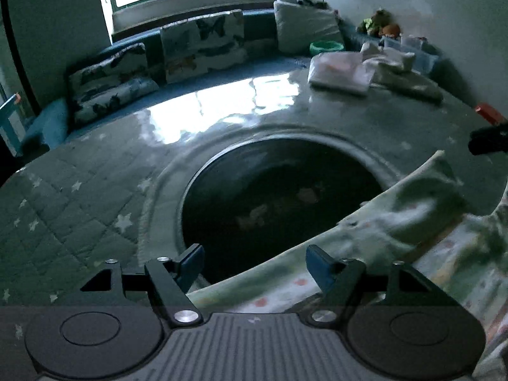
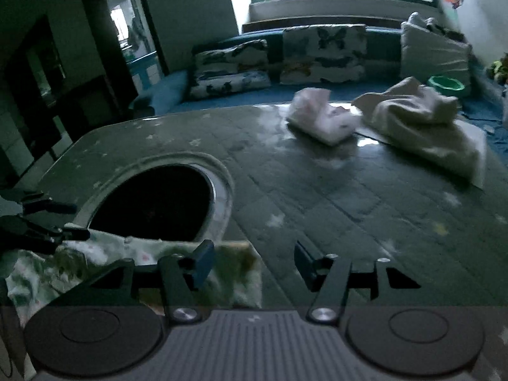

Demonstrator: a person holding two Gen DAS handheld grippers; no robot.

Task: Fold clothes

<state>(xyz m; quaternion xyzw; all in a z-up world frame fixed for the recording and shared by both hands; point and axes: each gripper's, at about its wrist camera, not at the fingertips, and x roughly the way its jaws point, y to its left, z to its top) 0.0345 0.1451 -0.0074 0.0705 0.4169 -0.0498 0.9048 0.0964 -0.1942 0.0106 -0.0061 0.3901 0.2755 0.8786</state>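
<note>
Both jaws stand wide apart and grip nothing: the left gripper [image 1: 254, 263] hangs over the near edge of a pale printed garment [image 1: 397, 238], the right gripper [image 2: 252, 263] just past its corner. That garment lies on the star-quilted table [image 2: 333, 190] beside a dark round opening [image 1: 279, 203]. Farther back sit a cream bundle [image 2: 422, 117] and a smaller pink-white folded stack [image 2: 320, 117].

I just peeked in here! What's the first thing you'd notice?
The big dark round hole in the middle of the star-patterned table cover. Then the patterned garment draped at its near edge, and two folded piles, pinkish and cream, at the far side.
</note>
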